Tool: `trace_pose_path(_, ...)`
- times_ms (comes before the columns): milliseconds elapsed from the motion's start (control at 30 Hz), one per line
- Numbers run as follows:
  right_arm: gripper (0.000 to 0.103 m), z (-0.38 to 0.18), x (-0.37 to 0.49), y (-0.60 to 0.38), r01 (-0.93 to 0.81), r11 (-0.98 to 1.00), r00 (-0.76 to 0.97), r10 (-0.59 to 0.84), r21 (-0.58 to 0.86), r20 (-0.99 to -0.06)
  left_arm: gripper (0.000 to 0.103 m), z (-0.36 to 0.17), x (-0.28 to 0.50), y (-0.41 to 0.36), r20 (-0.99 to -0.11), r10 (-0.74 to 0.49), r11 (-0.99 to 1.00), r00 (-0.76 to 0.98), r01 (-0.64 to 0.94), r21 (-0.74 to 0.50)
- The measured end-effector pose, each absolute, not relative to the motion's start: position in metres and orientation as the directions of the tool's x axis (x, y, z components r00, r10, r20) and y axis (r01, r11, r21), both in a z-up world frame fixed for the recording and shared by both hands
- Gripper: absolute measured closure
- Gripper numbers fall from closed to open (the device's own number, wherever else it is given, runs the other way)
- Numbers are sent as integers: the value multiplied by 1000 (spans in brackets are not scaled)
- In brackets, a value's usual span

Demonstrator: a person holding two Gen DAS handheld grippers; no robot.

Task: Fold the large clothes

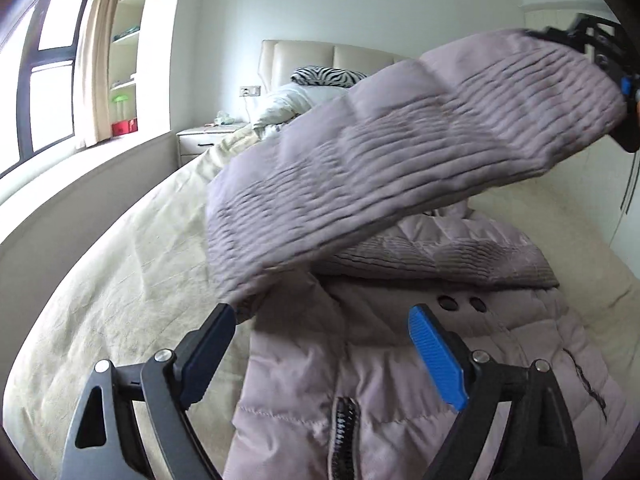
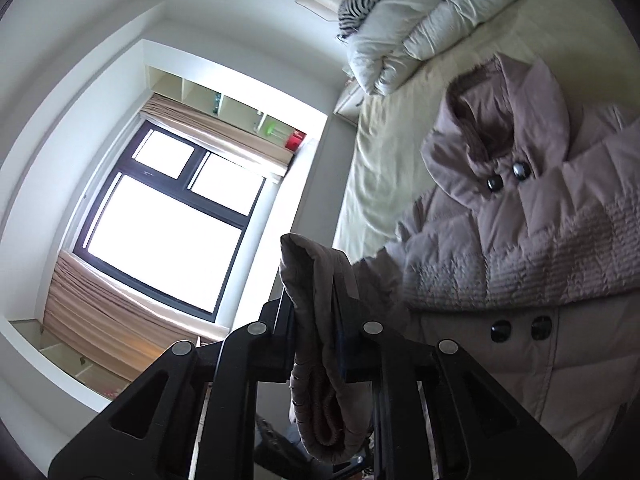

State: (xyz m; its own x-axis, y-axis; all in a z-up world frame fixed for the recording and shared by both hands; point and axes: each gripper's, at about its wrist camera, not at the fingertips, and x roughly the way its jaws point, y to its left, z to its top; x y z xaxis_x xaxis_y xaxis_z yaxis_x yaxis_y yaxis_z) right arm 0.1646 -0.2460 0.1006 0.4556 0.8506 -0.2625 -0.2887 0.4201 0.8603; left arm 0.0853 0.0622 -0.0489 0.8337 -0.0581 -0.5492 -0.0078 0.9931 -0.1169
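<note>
A mauve puffer coat [image 1: 360, 364] lies front-up on the bed, its zipper [image 1: 342, 428] and dark snaps [image 1: 448, 303] showing. My left gripper [image 1: 324, 320] is open and empty just above the coat's chest. My right gripper [image 2: 318, 312] is shut on the coat's sleeve cuff [image 2: 316, 280] and holds it up. In the left wrist view the lifted sleeve [image 1: 400, 160] stretches from the coat's left shoulder up to the right gripper [image 1: 608, 60] at the upper right. The hood [image 2: 500, 116] and the other sleeve [image 2: 520, 264], laid across the chest, show in the right wrist view.
The bed [image 1: 120, 280] has a cream sheet. A white duvet [image 2: 420, 24] and a zebra pillow [image 1: 326, 76] lie at the head. A nightstand [image 1: 200, 140] stands beside the bed. A window [image 2: 168, 216] with curtains and shelves is to the left.
</note>
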Motion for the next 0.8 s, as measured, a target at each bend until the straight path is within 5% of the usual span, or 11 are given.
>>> trace_pose_path(300, 89, 220, 176, -228, -443, 401, 478, 862, 802, -167, 15, -74, 186, 102, -658, -12, 958, 753, -178, -222)
trace_pose_path(433, 89, 232, 173, -232, -466, 423, 495, 853, 777, -168, 41, -79, 212, 115, -676, 7, 945, 737, -227, -237)
trace_pose_path(567, 89, 203, 182, -262, -417, 425, 535, 829, 804, -161, 62, -100, 231, 108, -739, 68, 974, 671, -206, -97)
trace_pose_path(800, 90, 100, 224, -343, -207, 485, 630, 731, 849, -264, 62, -107, 226, 104, -714, 138, 979, 686, -204, -6)
